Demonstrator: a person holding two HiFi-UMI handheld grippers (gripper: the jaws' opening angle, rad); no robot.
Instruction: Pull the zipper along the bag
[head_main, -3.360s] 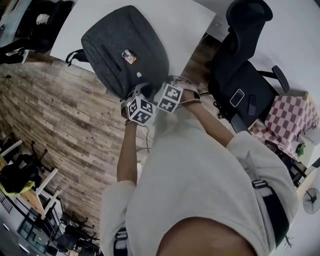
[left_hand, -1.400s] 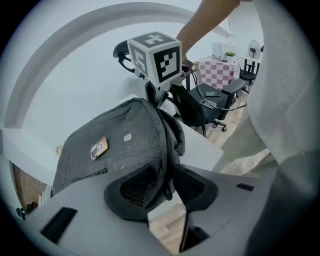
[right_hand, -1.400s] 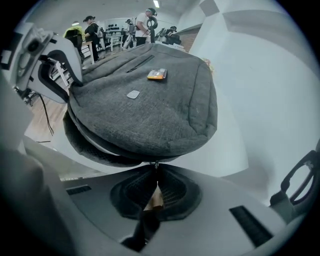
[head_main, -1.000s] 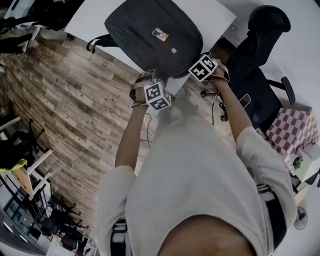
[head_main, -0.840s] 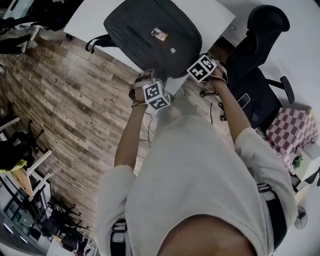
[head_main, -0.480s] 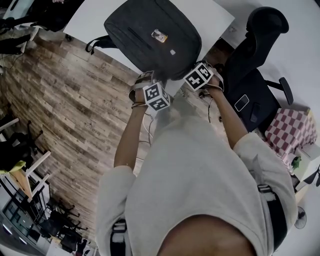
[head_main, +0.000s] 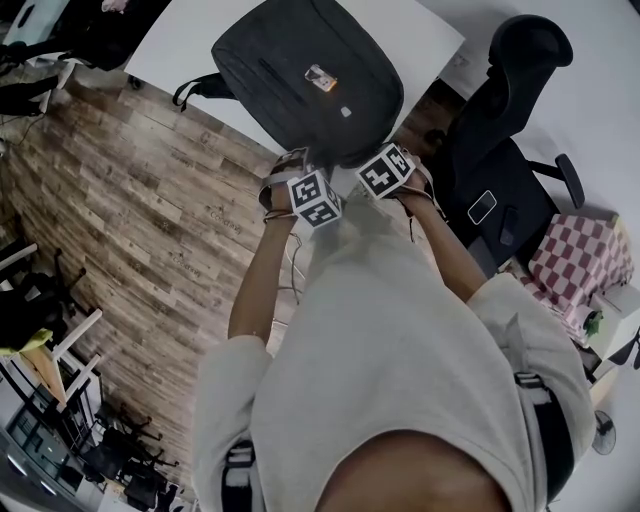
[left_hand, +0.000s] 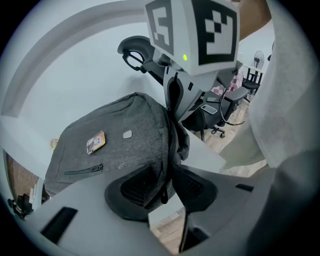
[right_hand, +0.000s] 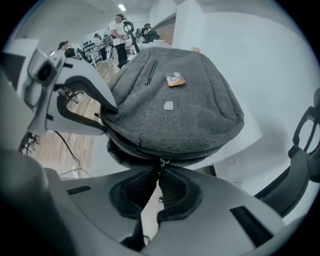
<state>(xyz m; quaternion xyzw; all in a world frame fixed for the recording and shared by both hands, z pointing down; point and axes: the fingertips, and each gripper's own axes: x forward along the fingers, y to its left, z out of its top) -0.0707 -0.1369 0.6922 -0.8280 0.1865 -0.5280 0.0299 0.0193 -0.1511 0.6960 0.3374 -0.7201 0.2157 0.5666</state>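
Observation:
A dark grey backpack (head_main: 300, 75) lies flat on the white table (head_main: 190, 45). Both grippers are at its near edge, close together. My left gripper (left_hand: 167, 182) is shut on a fold of the backpack's (left_hand: 115, 145) fabric at the near corner, where a dark strap end hangs between the pads. A little to the right, my right gripper (right_hand: 156, 180) pinches the metal zipper pull (right_hand: 161, 162) at the backpack's (right_hand: 175, 110) seam. Its jaws are just easing open, with the pull still between the pad tips. In the head view the marker cubes hide both sets of jaws.
A black office chair (head_main: 490, 130) stands right of the table, with a phone (head_main: 480, 207) on its seat. A red checkered cloth (head_main: 580, 245) lies further right. Wooden floor (head_main: 150, 220) spreads to the left. People stand far off in the room (right_hand: 120, 27).
My right gripper has slid left along the bag's near edge with the zipper pull, closing in on the left gripper. The left gripper has stayed put on the bag's fabric.

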